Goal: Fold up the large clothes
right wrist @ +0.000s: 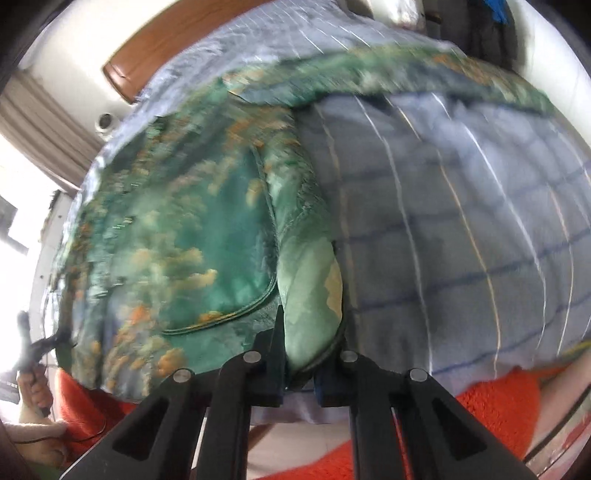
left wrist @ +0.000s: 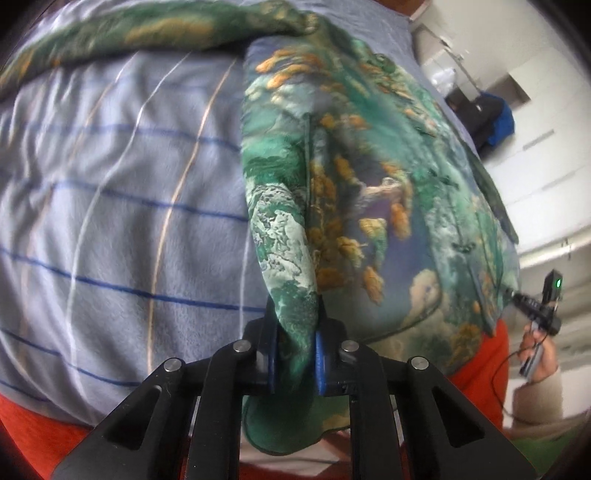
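A large green garment [left wrist: 369,177] with an orange and white landscape print lies on a bed; it also fills the left half of the right wrist view [right wrist: 177,229]. My left gripper [left wrist: 295,332] is shut on a folded edge of the garment near the bed's front edge. My right gripper [right wrist: 308,339] is shut on a pale green fold of the same garment. One sleeve [left wrist: 147,33] stretches across the far side of the bed. The other gripper shows at the right edge of the left wrist view [left wrist: 539,314], held in a hand.
The bed is covered by a light blue striped blanket [left wrist: 110,206], also seen in the right wrist view [right wrist: 461,221]. An orange knitted cover [right wrist: 495,410] hangs along the front edge. A wooden headboard [right wrist: 177,40] and a curtain [right wrist: 40,125] are at far left.
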`<state>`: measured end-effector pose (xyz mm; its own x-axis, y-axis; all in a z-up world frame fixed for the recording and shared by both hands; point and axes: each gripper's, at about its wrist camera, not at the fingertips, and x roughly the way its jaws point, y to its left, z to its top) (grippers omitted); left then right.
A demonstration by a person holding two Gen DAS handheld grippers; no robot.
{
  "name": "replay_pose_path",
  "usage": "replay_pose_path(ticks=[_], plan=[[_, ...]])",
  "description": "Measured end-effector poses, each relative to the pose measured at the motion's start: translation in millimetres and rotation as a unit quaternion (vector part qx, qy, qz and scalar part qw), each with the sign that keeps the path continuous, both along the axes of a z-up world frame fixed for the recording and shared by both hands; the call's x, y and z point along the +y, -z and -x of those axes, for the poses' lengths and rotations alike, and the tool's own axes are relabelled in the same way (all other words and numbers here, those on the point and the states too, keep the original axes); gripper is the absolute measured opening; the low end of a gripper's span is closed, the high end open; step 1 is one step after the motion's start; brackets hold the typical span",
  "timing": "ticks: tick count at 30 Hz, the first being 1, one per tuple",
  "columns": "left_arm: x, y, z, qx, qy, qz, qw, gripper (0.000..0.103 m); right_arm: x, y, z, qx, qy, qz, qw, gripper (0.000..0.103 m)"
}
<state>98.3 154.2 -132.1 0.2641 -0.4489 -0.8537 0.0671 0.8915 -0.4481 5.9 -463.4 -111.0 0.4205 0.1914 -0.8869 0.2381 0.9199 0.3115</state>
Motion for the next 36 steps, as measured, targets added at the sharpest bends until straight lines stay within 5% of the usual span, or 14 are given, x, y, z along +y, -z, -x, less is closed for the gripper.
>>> replay_pose_path(ticks=[3, 5, 7, 11, 16, 21, 28, 36], plan=[[-2.6, 0.3, -5.8, -0.006, -0.015, -0.015, 0.9998, 0.034, 0.8, 8.3, -5.6, -0.003, 0.011, 0.008, 1.0, 0.012], [-3.3, -8.0, -3.7, -0.021, -0.02, -0.03, 0.9991, 0.047, 5.4, 2.9, -6.5, -0.015, 0.016, 0.039, 0.999, 0.027], [-0.9, -24.8, -0.2, -0.051, -0.03, -0.041, 0.9974, 0.062, 7.5, -2.9, -2.5, -0.023, 0.026, 0.058, 0.998, 0.066], [0.9, -58.6, 7.5, -0.114, -0.059, -0.078, 0.9886, 0.082, 13.5, -30.4, 24.2, -0.071, 0.073, 0.119, 0.988, 0.071], [-26.4, -100.5, 10.0, -0.209, -0.056, -0.143, 0.9658, 0.096, 39.6, -66.1, 47.0, -0.155, 0.099, 0.183, 0.966, 0.079], [-58.8, -114.7, 21.5, -0.262, -0.037, -0.16, 0.951, 0.099, 85.1, -82.6, 30.1, -0.205, 0.036, 0.174, 0.962, 0.086], [-76.9, -103.1, 35.4, -0.25, -0.047, -0.124, 0.9591, 0.099, 141.3, -72.3, 25.6, -0.219, -0.038, 0.16, 0.962, 0.087], [-78.2, -104.1, 51.6, -0.281, -0.077, -0.133, 0.9474, 0.099, 166.9, -71.9, 38.6, -0.233, -0.077, 0.17, 0.954, 0.087]])
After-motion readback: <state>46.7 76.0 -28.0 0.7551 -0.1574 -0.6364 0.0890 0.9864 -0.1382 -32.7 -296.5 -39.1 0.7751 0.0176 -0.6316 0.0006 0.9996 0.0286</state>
